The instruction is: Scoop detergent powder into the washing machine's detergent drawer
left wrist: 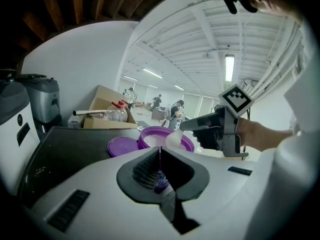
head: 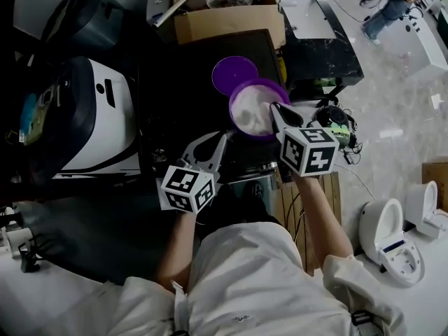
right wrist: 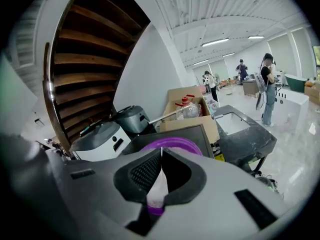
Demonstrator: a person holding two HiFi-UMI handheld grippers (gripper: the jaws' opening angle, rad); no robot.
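While the left tool (left wrist: 160,151) clamps the purple tub (head: 260,82), the right tool (right wrist: 161,152) holds a scoop (left wrist: 175,139) — over its white powder (head: 248,115).

Before me, one black flat top (head: 185,96), bearing a purple tub of white powder (head: 256,109) near its right edge, the flat purple lid (head: 234,74) just beside that tub, and a cardboard box (head: 227,23) at the far edge.

Right claw (head: 275,109) hovers over the purple tub (head: 257,82) of white powder (head: 248,112).
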